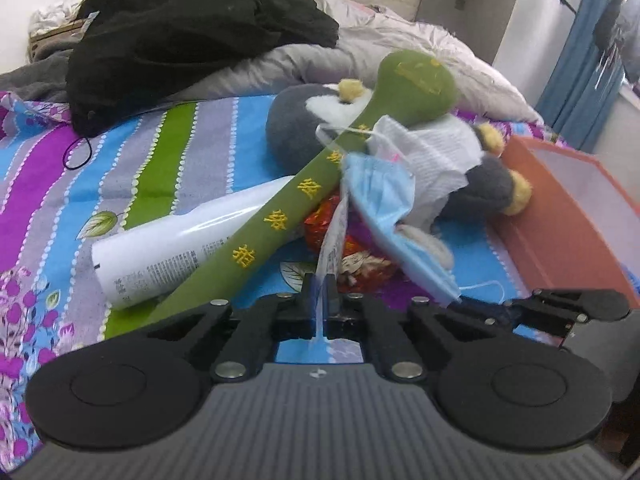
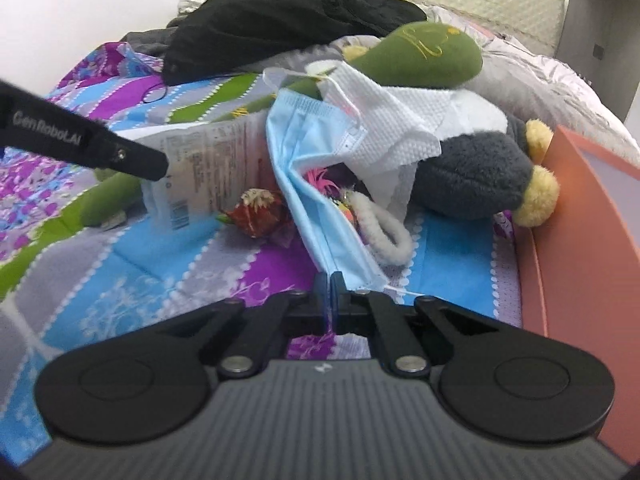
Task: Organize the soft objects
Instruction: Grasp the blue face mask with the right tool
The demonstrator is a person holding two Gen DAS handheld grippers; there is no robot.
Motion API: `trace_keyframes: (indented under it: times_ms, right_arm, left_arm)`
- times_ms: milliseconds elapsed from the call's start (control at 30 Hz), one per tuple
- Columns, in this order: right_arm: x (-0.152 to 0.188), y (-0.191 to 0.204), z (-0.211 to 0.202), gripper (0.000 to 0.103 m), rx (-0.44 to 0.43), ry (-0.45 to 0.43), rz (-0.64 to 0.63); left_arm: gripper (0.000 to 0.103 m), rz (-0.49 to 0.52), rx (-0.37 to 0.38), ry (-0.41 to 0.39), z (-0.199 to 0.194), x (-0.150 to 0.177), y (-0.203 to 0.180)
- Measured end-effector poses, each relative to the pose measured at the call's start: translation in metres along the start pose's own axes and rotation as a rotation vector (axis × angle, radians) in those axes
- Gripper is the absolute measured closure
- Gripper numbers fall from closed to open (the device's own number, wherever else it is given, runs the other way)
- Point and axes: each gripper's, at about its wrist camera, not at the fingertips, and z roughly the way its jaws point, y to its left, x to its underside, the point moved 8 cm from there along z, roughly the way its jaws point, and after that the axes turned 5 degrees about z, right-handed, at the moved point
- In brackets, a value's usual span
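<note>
Bed sheet (image 1: 168, 184), striped, carries the whole pile; black jacket (image 1: 188, 36) lies at the far end, orange box (image 1: 560, 216) at the right edge. Mid-pile: grey plush (image 2: 476, 176) touching the box wall, green plush stick (image 1: 280, 216) lying across a white bottle (image 1: 188, 240). On top: white tissue (image 2: 404, 120), blue mask (image 2: 320, 200). My L claw (image 1: 319, 292) is clenched on a clear wrapper (image 1: 334, 236); my R claw (image 2: 331, 292) is clenched on the mask's near corner. Risk 1: the mask drapes over a fuzzy hair tie (image 2: 390, 232) and under the tissue, so a lift prob. drags both along. Risk 2: the wrapper is thin and slick and may slip or tear under pull. Risk 3: both claws work close together; crossing paths could tangle the ear loop (image 1: 486, 288).
</note>
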Motion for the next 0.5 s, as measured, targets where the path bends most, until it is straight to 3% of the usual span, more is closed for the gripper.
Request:
trace_keyframes:
  times_ms: [500]
  right_arm:
    - [0.023,0.004,-0.093,0.099,0.021,-0.034,-0.008]
  left_arm:
    - [0.100,-0.028,-0.024,-0.005,-0.090,0.045,-0.033]
